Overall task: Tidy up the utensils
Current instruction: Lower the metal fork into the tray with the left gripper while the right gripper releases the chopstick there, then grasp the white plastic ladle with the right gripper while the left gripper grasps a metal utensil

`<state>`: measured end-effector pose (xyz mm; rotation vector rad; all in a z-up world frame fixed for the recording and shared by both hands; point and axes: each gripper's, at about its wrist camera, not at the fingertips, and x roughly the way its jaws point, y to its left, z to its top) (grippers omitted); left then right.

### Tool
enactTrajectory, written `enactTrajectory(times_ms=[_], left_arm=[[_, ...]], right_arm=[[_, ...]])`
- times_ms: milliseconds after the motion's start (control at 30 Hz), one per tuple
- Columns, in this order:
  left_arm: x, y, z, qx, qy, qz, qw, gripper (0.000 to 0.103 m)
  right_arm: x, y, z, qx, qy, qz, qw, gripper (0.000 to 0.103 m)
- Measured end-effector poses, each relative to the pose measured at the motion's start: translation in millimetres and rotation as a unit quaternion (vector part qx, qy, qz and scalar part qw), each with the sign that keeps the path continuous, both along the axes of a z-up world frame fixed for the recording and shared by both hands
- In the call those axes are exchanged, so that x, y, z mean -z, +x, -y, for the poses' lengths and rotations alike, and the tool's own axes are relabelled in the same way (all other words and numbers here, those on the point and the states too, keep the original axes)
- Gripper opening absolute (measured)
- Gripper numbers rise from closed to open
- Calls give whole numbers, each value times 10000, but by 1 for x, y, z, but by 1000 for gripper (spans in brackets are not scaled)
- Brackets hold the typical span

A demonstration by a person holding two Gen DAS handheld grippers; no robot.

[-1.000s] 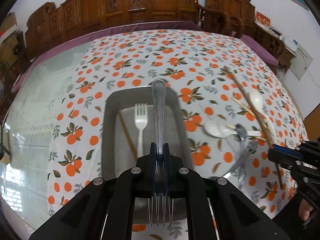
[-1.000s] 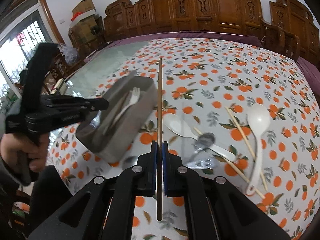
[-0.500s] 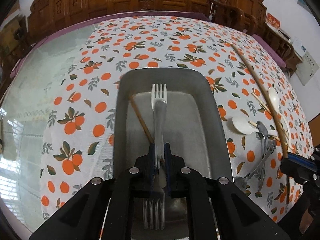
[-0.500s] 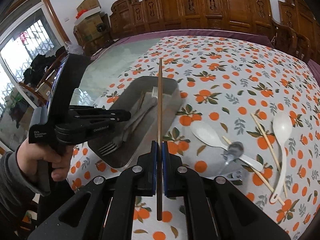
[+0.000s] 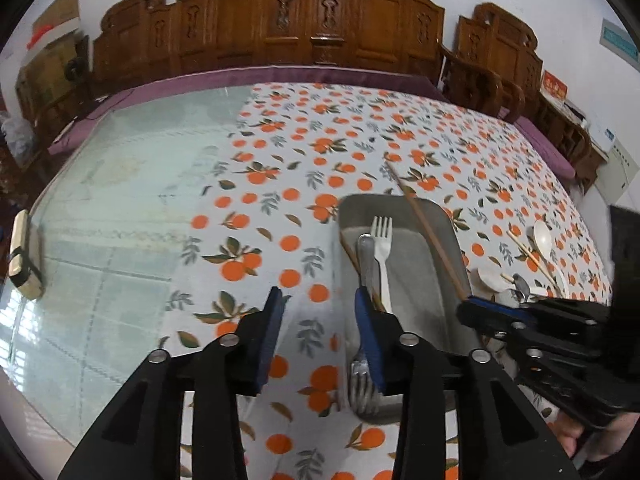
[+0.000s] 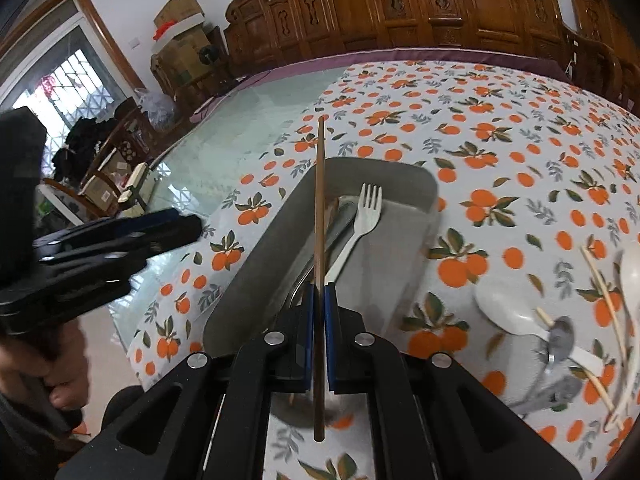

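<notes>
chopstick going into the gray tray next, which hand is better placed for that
Right. The right gripper is shut on the brown chopstick, already over the gray tray. The left gripper is opening, empty, beside the tray.

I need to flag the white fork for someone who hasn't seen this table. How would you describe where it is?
Find the grey tray on the orange-print tablecloth. Inside it, the white fork lies lengthwise, tines toward the far end, beside a metal fork and a brown chopstick. It is the only white, plastic-looking piece in the tray; the white spoons lie outside, on the cloth.
</notes>
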<state>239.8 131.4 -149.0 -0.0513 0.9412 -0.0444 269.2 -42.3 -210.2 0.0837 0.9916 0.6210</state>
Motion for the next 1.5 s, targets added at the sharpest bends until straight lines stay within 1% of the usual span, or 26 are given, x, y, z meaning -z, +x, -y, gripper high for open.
enactTrajectory(times_ms=[200, 267, 300, 533, 633, 700, 733, 800, 900, 933, 967, 1033, 1167, 1200, 1233, 1400, 1500], left_arm=[[-8, -10, -11, -22, 4, 97, 10000, 38], [-10, -14, -11, -15, 1, 118, 9999, 38], [-10, -15, -10, -4, -3, 128, 9999, 38], [-15, -26, 6, 140, 104, 224, 9996, 38], [-17, -30, 16, 231, 55, 259, 9994, 38], [-18, -33, 26, 324, 14, 293, 9990, 39], [-18, -35, 34, 389, -2, 319, 9987, 43], [-18, -37, 44, 501, -36, 362, 9981, 46], [-16, -42, 68, 724, -75, 385, 9966, 47], [-15, -43, 77, 806, -88, 385, 9960, 47], [-14, -44, 84, 875, -98, 377, 9954, 47], [-10, -46, 103, 1059, -120, 343, 9937, 47], [1, -48, 133, 1315, -97, 248, 9910, 47], [4, -47, 139, 1362, -93, 222, 9904, 47], [8, -47, 147, 1415, -70, 196, 9897, 47], [18, -46, 166, 1529, -21, 119, 9882, 47], [26, -43, 175, 1599, 67, 36, 9871, 47]], right_arm=[[15, 4, -15, 35, -65, -98, 9999, 6], [18, 7, -17, 75, -54, -147, 9998, 8], [18, 6, -17, 82, -40, -141, 9999, 10], [5, -4, -5, -88, -1, 70, 9999, 10], [-10, -17, 14, -119, -80, 384, 9992, 10], [-22, -27, 37, -116, -178, 591, 9980, 10], [-26, -32, 48, -98, -240, 676, 9974, 10], [-32, -38, 71, -48, -358, 796, 9962, 10], [-36, -44, 116, 160, -628, 897, 9939, 10], [-35, -45, 130, 237, -749, 940, 9925, 11], [-34, -45, 141, 305, -811, 967, 9915, 15], [-30, -41, 169, 471, -835, 897, 9913, 19], [-18, -33, 212, 856, -948, 863, 9881, 20], [-14, -30, 223, 935, -962, 847, 9873, 22], [-9, -28, 232, 1010, -999, 832, 9864, 25], [10, -14, 255, 1201, -1090, 733, 9840, 26], [20, -5, 261, 1253, -970, 608, 9855, 26]])
